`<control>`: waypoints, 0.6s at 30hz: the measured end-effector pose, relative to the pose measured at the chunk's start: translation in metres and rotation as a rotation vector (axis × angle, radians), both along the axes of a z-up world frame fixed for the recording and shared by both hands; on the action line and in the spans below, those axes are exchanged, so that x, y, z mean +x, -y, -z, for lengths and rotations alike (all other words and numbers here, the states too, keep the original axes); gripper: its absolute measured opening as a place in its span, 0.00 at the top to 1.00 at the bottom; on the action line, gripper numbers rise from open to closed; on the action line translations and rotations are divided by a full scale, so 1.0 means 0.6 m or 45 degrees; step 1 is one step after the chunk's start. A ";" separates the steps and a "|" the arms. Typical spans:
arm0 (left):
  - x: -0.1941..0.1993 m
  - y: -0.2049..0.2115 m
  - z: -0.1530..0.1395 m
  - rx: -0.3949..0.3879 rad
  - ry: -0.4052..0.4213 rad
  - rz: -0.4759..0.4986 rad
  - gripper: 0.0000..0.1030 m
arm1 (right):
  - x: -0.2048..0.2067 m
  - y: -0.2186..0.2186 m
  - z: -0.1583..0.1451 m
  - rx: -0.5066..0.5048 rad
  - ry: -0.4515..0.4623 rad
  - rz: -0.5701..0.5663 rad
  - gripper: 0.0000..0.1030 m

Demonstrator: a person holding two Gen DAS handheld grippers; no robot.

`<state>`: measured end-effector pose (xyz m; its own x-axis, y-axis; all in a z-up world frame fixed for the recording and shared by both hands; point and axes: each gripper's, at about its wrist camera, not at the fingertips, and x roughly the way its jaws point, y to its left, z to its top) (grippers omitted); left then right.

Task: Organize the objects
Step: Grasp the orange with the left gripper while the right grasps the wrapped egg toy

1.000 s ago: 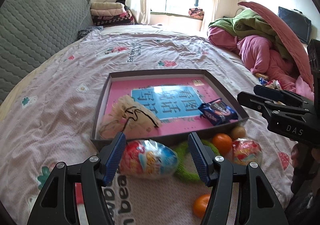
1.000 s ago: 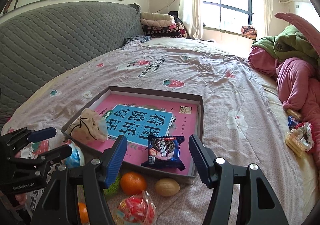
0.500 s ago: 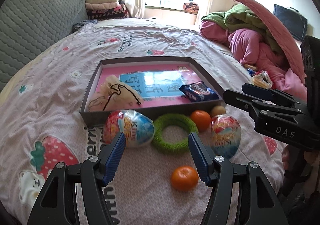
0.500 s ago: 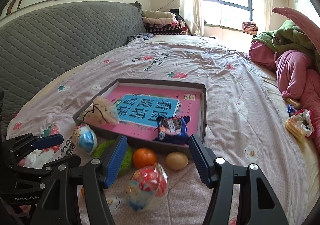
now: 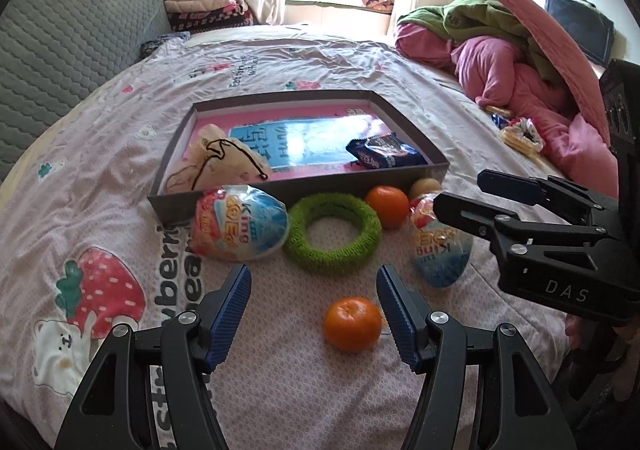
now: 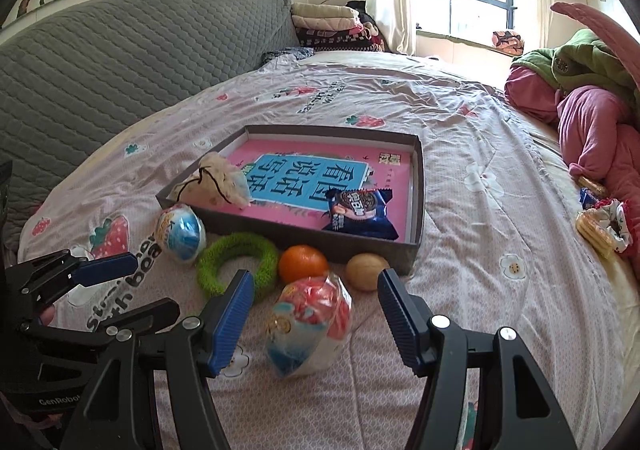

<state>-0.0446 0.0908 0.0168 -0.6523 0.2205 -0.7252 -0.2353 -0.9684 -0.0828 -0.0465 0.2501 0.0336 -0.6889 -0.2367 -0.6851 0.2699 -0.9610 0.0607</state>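
Observation:
A grey tray (image 5: 362, 181) (image 6: 418, 186) on the bed holds a pink book, a cloth pouch (image 5: 218, 162) (image 6: 218, 182) and a blue cookie pack (image 5: 384, 152) (image 6: 360, 212). In front of it lie two wrapped toy eggs (image 5: 240, 224) (image 5: 438, 246) (image 6: 310, 324) (image 6: 180, 232), a green ring (image 5: 334, 232) (image 6: 238, 264), two oranges (image 5: 352, 324) (image 5: 386, 206) (image 6: 302, 262) and a walnut (image 5: 425, 186) (image 6: 366, 272). My left gripper (image 5: 314, 310) is open, the near orange just inside its right finger. My right gripper (image 6: 316, 322) is open around the near egg.
Pink and green bedding (image 5: 512, 46) is heaped at the right. Snack packs (image 6: 600, 226) lie beside it. A grey quilted headboard (image 6: 100, 62) runs along the left, with folded blankets (image 6: 332, 26) behind. The strawberry-print sheet (image 5: 100, 210) slopes down at the left.
Both grippers have drawn back from the tray toward the near edge of the bed. The loose items in front of the tray have come into fuller view. Both stay open.

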 end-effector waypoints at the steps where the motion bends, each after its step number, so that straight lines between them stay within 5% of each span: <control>1: 0.000 -0.002 0.001 -0.001 0.000 0.003 0.35 | 0.000 0.000 0.003 0.002 0.012 0.000 0.38; 18: -0.005 -0.023 0.047 -0.003 0.089 0.039 0.35 | -0.018 0.003 0.043 0.021 0.154 0.005 0.38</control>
